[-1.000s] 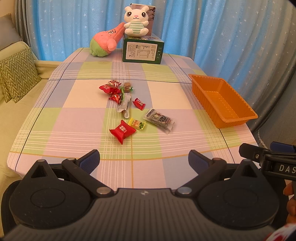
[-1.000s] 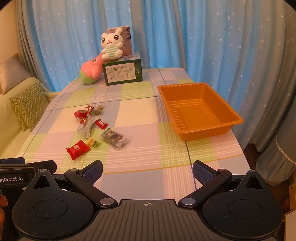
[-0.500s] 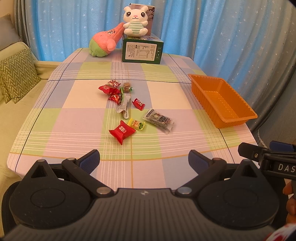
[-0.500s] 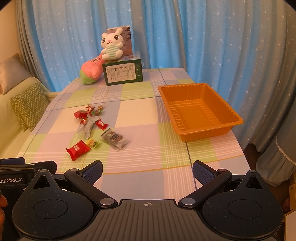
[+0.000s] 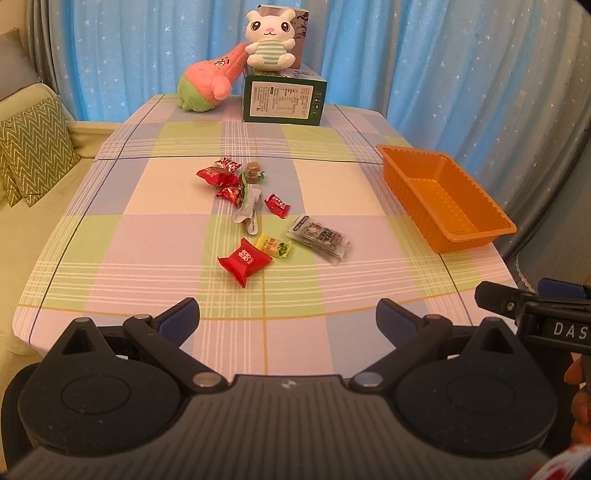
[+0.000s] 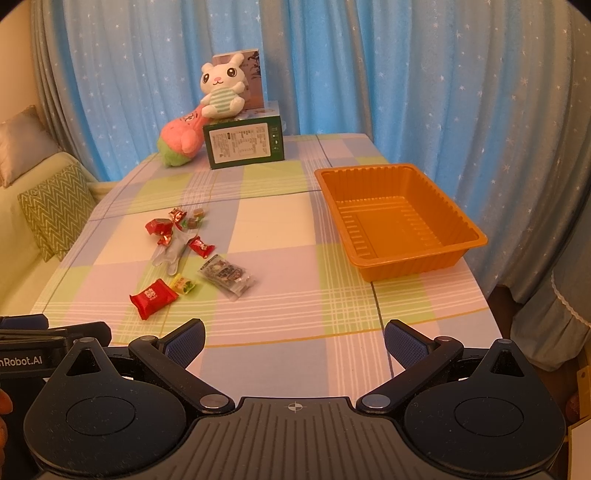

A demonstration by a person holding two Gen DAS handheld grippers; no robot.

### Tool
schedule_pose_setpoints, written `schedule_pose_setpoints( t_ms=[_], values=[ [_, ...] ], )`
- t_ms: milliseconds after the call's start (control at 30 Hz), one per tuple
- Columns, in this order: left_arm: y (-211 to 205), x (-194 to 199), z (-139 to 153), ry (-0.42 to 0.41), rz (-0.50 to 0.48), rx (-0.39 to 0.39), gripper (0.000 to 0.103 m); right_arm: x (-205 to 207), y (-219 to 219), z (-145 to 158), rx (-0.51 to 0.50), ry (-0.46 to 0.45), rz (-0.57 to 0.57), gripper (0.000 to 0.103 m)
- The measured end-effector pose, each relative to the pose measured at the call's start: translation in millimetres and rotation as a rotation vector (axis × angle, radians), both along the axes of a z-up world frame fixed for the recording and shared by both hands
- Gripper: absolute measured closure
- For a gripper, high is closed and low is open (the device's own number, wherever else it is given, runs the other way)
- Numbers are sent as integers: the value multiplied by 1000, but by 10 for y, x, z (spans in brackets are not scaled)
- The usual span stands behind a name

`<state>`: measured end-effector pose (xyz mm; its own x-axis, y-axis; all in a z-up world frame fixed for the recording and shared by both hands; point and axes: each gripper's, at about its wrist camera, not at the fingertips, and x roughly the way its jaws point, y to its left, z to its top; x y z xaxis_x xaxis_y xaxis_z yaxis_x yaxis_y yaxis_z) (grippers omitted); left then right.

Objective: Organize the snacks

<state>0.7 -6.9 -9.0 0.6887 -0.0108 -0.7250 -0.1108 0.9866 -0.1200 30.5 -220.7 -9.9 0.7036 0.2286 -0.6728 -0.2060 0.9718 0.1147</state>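
Observation:
Several wrapped snacks lie loose mid-table: a red packet (image 5: 244, 261) (image 6: 152, 297), a yellow-green candy (image 5: 273, 245) (image 6: 182, 284), a clear grey packet (image 5: 318, 239) (image 6: 226, 276), a small red candy (image 5: 277, 205) and a cluster of red candies (image 5: 218, 176) (image 6: 159, 226). An empty orange tray (image 5: 476, 230) (image 6: 458, 247) stands at the right edge. My left gripper (image 5: 288, 321) is open and empty over the near table edge. My right gripper (image 6: 294, 341) is open and empty beside it, also at the near edge.
A green box (image 5: 283, 99) (image 6: 243, 146) with a white plush rabbit (image 5: 270, 33) on it and a pink-green plush (image 5: 208, 83) stand at the far edge. A sofa with a zigzag cushion (image 5: 31, 147) lies left. Blue curtains hang behind.
Both grippers have barely moved; the left view has crept slightly forward. Nothing on the table has shifted.

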Motion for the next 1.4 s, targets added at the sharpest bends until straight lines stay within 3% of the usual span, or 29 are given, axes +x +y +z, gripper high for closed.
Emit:
schedule_pose_setpoints(
  t_ms=[200,433,500,600,833,967,1267,1400],
  values=[
    [193,194,-137,17,-8,26,7,144,5,-151,13,11,-2,1],
    [348,642,-419,62,-130,116,19,400,99,-387,9,23,39,1],
    [366,789,-500,75,-174,160,21,488,154,-454,7,23,57,10],
    [425,1011,-633,103,-239,170,27,651,236,-563,9,37,80,14],
    [540,1410,-899,163,-335,181,54,966,444,-801,-2,50,138,17],
    [538,1527,-991,177,-382,199,68,1126,522,-921,-13,59,168,17],
    [510,1587,-1122,208,-440,225,79,1454,738,-1075,-52,45,291,18],
    [554,1559,-1100,202,-415,211,80,1584,899,-1127,-88,29,382,27]
  ],
)
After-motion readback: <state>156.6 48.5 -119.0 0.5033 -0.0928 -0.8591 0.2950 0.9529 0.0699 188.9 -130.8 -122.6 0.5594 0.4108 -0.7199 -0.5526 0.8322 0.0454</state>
